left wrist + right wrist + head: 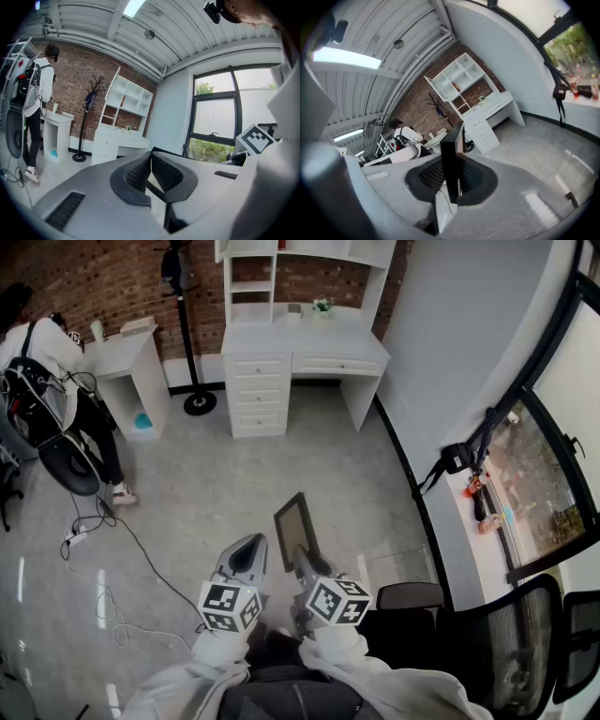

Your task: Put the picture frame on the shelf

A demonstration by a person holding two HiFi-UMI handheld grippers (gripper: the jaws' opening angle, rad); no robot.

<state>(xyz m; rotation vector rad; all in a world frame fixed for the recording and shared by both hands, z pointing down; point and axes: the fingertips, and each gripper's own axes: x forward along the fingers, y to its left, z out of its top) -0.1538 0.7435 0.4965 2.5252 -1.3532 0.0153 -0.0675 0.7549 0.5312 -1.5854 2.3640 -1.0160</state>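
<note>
one picture frame [293, 518], dark-edged with a grey face, is held in the air above the grey floor [234, 474], close in front of the person carrying it. the right gripper [304, 559] has its jaws clamped on the frame's near edge, and in the right gripper view the frame rises edge-on from between them. just beside it, the left gripper [247, 554] has its jaws closed together with nothing between them, apart from the frame. well apart, across the floor, a white desk [309, 345] with drawers stands against a brick wall [112, 277]. a white shelf [251, 273] rises from the desk's top, and a small plant [322, 306] sits on the desk. left of the desk are a black coat stand [187, 334], a smaller white desk [127, 362] and a person [47, 357] in a white top. a window [553, 456] runs along the right, with a black mesh chair [534, 643] at the lower right.
</note>
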